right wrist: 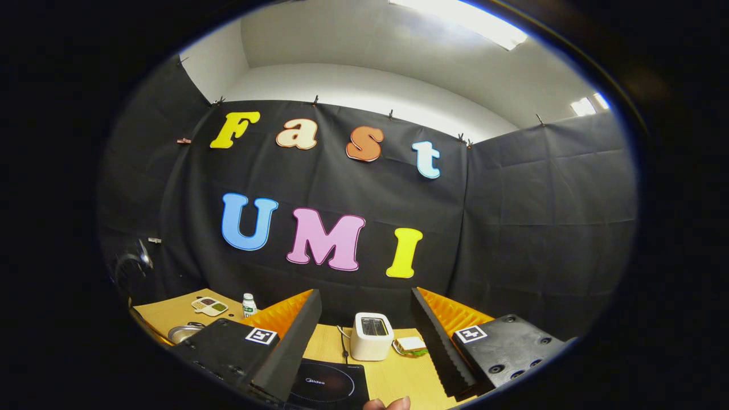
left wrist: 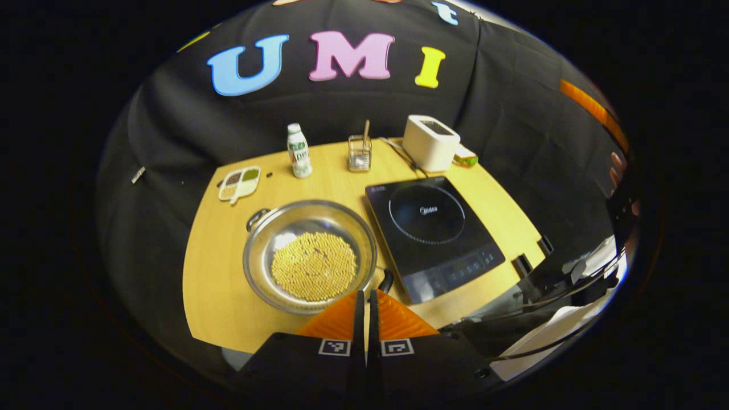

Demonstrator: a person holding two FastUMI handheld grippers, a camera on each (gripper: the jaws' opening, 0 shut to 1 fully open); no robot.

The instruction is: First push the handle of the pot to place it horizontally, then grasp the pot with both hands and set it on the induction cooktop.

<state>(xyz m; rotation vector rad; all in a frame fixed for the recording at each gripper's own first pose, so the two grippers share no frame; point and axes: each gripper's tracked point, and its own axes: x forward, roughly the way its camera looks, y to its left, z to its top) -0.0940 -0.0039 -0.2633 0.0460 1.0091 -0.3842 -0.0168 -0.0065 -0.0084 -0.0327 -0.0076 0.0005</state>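
In the left gripper view, the left gripper [left wrist: 365,296] has its fingers pressed together, tips just above the pot's dark handle [left wrist: 386,280], perhaps touching it. The pot [left wrist: 310,255], holding yellow beans, sits on the wooden counter [left wrist: 216,296], just left of the induction cooktop [left wrist: 433,236]. Farther back stand a sectioned dish [left wrist: 240,183], a bottle [left wrist: 298,151], a small glass holder [left wrist: 360,152] and a white toaster [left wrist: 430,142]. In the right gripper view, the right gripper [right wrist: 367,327] is raised, fingers wide apart.

left tongs [left wrist: 365,299] closed, right tongs [right wrist: 367,316] spread
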